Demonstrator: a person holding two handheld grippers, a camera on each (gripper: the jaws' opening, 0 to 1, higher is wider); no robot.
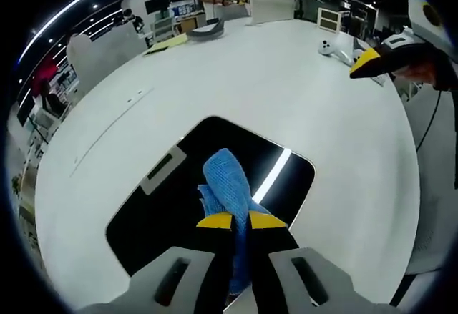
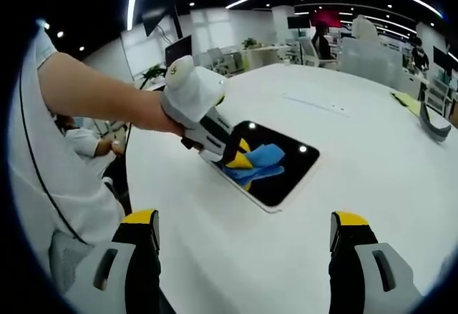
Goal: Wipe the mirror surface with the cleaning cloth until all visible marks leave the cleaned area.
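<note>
Left gripper view: left gripper (image 1: 240,220) clamps a soft, light blue cloth (image 1: 224,178) against the flat mirror (image 1: 154,210) on a white table (image 1: 286,92). Right gripper (image 2: 243,229) hovers nearby, jaws apart. The glass looks fragile; press gently.

Mirror (image 1: 143,207) on white table (image 1: 286,92).

Bright ceiling strip lights, their glare on the mirror (image 1: 215,185), sharp focus, fisheye-bent edges.

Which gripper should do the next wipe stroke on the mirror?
Left. The left gripper is shut on the blue cloth, over the mirror. The right gripper is open, empty and off to the side.
</note>
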